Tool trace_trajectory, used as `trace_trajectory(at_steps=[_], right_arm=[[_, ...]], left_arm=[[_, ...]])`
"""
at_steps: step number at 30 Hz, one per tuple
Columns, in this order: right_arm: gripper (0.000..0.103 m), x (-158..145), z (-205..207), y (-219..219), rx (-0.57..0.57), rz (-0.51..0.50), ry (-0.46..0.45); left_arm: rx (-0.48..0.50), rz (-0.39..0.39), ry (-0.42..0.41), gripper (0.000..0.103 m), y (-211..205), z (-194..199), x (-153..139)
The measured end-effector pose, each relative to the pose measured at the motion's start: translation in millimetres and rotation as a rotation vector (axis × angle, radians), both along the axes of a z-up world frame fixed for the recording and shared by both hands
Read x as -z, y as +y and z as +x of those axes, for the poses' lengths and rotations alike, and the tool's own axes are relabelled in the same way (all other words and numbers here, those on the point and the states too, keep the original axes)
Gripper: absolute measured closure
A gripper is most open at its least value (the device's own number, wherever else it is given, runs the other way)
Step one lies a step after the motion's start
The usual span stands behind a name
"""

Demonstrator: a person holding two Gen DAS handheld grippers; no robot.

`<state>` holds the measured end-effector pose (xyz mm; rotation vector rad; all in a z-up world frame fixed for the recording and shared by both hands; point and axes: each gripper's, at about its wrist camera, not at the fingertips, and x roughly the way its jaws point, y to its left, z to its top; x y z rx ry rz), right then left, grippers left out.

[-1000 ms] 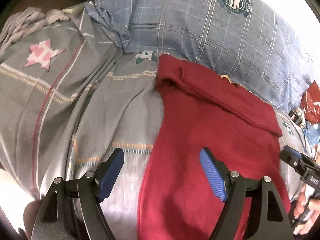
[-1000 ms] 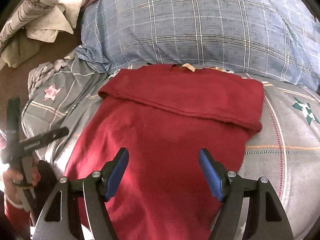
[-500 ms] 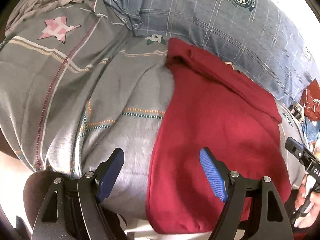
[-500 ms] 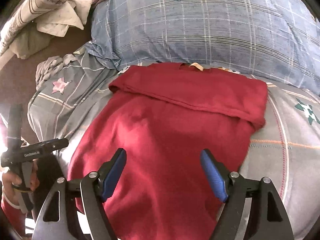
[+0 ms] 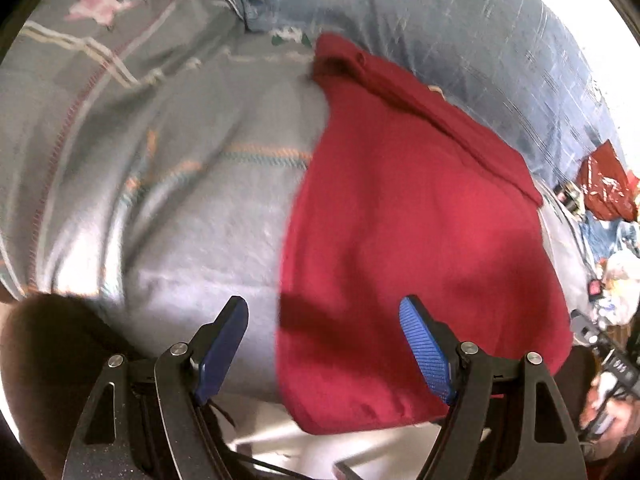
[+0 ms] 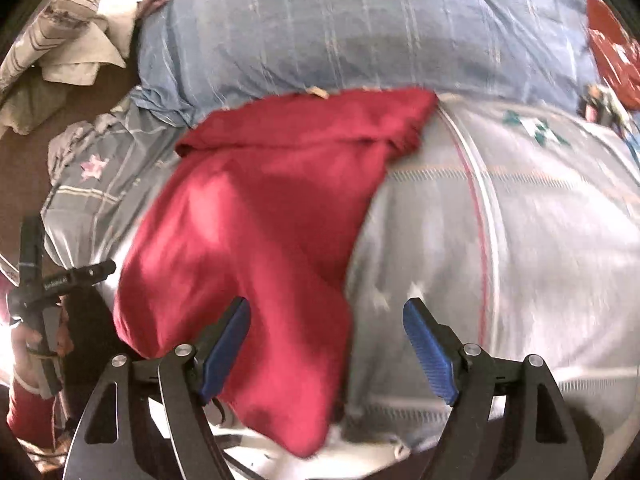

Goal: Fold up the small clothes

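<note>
Grey patterned bedding (image 5: 180,220) fills the left wrist view; left gripper (image 5: 324,344) is held wide apart, empty, over the red garment's (image 5: 400,220) near-left hem. Right wrist view: right gripper (image 6: 328,344) is held apart, straddling the near-right hem. Both corners should be pinched evenly.

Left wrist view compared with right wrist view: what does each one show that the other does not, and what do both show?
Only the left wrist view shows the left hand-held gripper, open over the garment's left bottom corner. Only the right wrist view shows the right hand-held gripper, open, and the pile of light cloths at top left. Both show the red garment with its top folded over, on the grey bedspread, and the blue checked pillow.
</note>
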<state>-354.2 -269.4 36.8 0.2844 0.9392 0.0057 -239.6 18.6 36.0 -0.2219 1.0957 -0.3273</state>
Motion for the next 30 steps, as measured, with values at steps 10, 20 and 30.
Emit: trace_trajectory(at_steps=[10,20,30], right_arm=[[0.024,35,-15,9,-0.042,0.071,0.12],[0.079,42,-23,41,-0.153,0.106,0.13],[0.095,36,-28,37,-0.157,0.119,0.114]], left_arm=[[0.073,0.043,0.015,0.025,-13,-15,16],[0.09,0.065,0.014,0.048,-18,-21,21],[0.12,0.009,0.004,0.094,-14,-23,6]])
